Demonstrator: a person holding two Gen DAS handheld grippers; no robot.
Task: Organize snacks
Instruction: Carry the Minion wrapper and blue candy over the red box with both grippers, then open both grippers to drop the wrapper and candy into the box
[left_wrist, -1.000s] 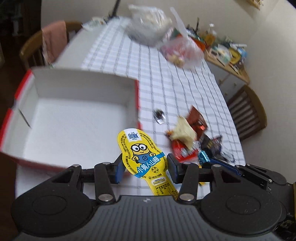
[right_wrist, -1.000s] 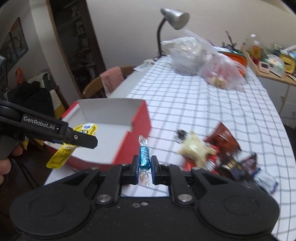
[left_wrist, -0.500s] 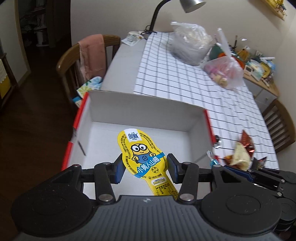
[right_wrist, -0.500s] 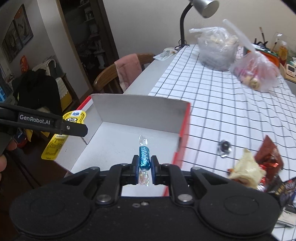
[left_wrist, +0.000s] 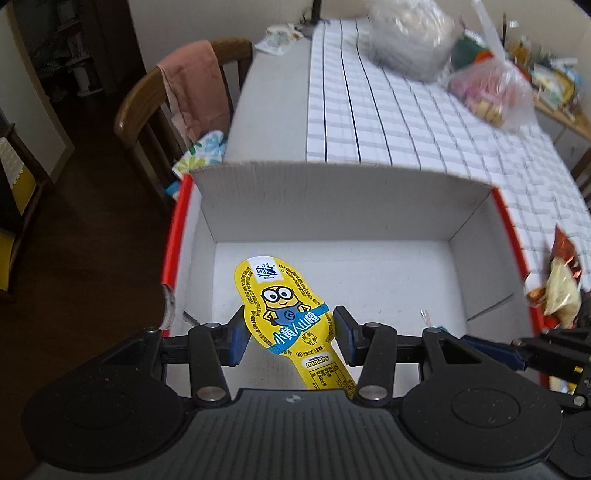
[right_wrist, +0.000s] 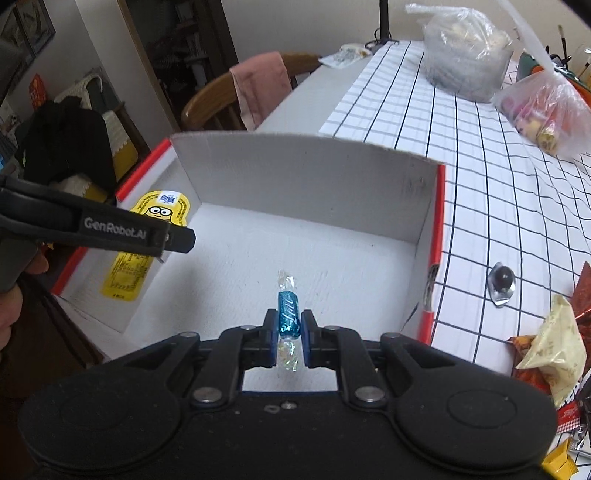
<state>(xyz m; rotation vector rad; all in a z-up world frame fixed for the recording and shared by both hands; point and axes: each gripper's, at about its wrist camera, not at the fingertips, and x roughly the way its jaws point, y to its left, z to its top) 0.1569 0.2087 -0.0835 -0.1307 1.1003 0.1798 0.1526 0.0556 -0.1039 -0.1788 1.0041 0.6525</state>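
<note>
Holding both snacks over the box (right_wrist: 303, 177), I had the left gripper (left_wrist: 288, 336) clamped on the yellow pouch (left_wrist: 284, 314), light and floppy, at its waist; the right gripper (right_wrist: 289, 334) pinched the blue candy (right_wrist: 289, 314), small and slick, mid-wrapper.

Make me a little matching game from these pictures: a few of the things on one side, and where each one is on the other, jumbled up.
Things:
1. yellow Minions packet
2. blue wrapped candy
3. dark round sweet
4. pink towel

Places:
A. lying on the checked tablecloth
B. in the right claw
C. draped over a chair
D. in the left claw

Pairs: 1-D, 2-B, 3-A, 4-C
</note>
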